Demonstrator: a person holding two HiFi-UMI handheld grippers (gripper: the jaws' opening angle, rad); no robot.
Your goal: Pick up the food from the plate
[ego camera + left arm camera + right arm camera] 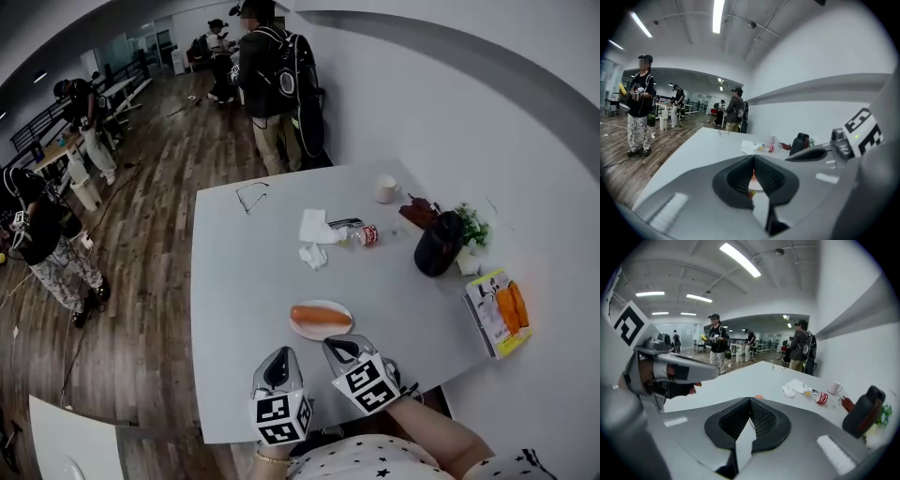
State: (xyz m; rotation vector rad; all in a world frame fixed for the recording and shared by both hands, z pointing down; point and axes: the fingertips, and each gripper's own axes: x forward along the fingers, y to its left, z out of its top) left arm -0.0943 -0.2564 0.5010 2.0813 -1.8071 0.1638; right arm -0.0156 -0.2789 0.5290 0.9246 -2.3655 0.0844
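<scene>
Looking steeply down, head view shows left gripper (279,356) & right gripper (339,345) side by side at the near edge of a pale table (234,281), tips aimed at a small white plate (323,336) just beyond them. An orange sausage-like food (321,316) lies across the plate, neither gripper touching it. Left gripper view: its two dark pads meet, fingers closed w/ nothing between; only a thin orange sliver of the food & a bit of plate peek past the tips. Right gripper view: fingers likewise pressed together, empty, w/ a tiny orange bit of the food above them, plus the left gripper at frame left. Only head view shows a yellow box (497,314) at the table's right edge. Both gripper views add ceiling lights (718,16) & people (640,103) standing in the room beyond. Farther along the table sit tissues (314,230), a small bottle (364,234), a cup (385,188) & a black bag (439,244)
</scene>
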